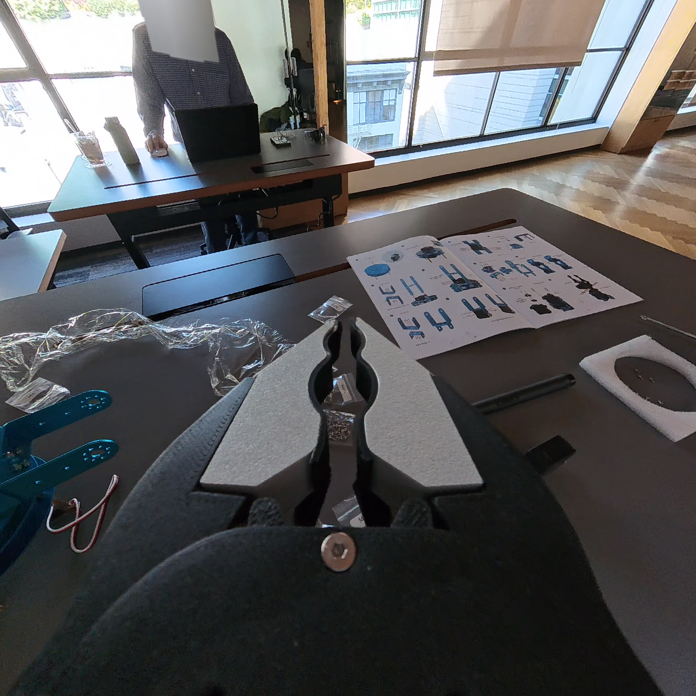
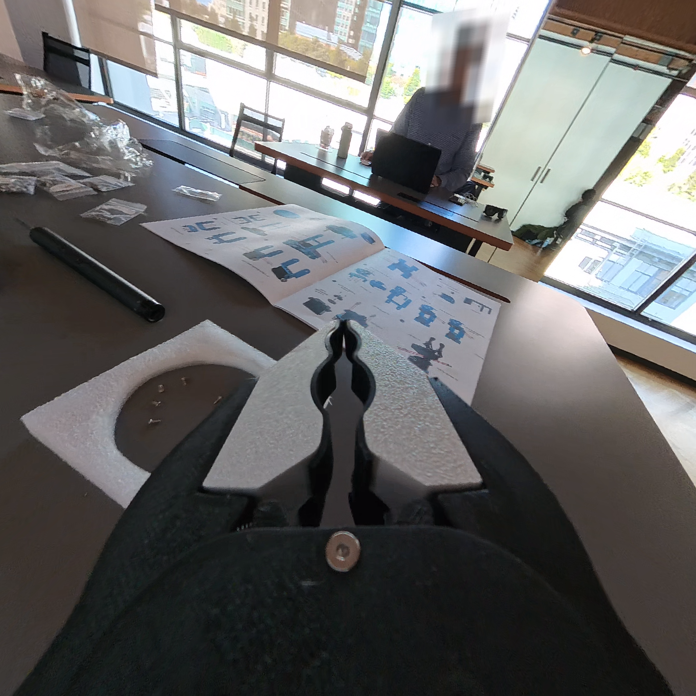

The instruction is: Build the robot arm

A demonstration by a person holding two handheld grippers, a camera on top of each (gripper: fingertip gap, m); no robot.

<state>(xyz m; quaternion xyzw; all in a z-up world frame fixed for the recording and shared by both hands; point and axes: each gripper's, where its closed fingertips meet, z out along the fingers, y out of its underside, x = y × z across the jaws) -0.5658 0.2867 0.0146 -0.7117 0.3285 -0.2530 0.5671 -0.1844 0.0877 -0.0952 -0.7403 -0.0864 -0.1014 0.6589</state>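
Note:
My left gripper [image 1: 344, 324] hangs over the dark table [image 1: 565, 527]. Its jaws are almost together with only a thin slit at the tips, and nothing is between them. Small clear bags of screws [image 1: 339, 425] lie right under it. A blue metal bracket [image 1: 56, 433] with a red-and-white wire [image 1: 86, 523] sits to its left. My right gripper [image 2: 343, 324] is shut and looks empty. It is over the near edge of an open instruction booklet [image 2: 301, 256]. A white foam sheet [image 2: 75, 414] with several loose screws [image 2: 162, 395] in its round cut-out lies at its left.
A black rod-shaped tool [image 2: 94, 269] lies between the foam and the bags [image 2: 113, 211]. Crumpled clear plastic [image 1: 132, 331] spreads at the left. A small black block [image 1: 550, 452] and a thin metal rod [image 1: 670, 327] sit at the right. A person stands at a laptop [image 1: 218, 132] on another desk. One gripper's finger ends stand about 45 centimeters off the other's. The small black block [image 1: 550, 452] is about 25 centimeters from both grippers' fingertips.

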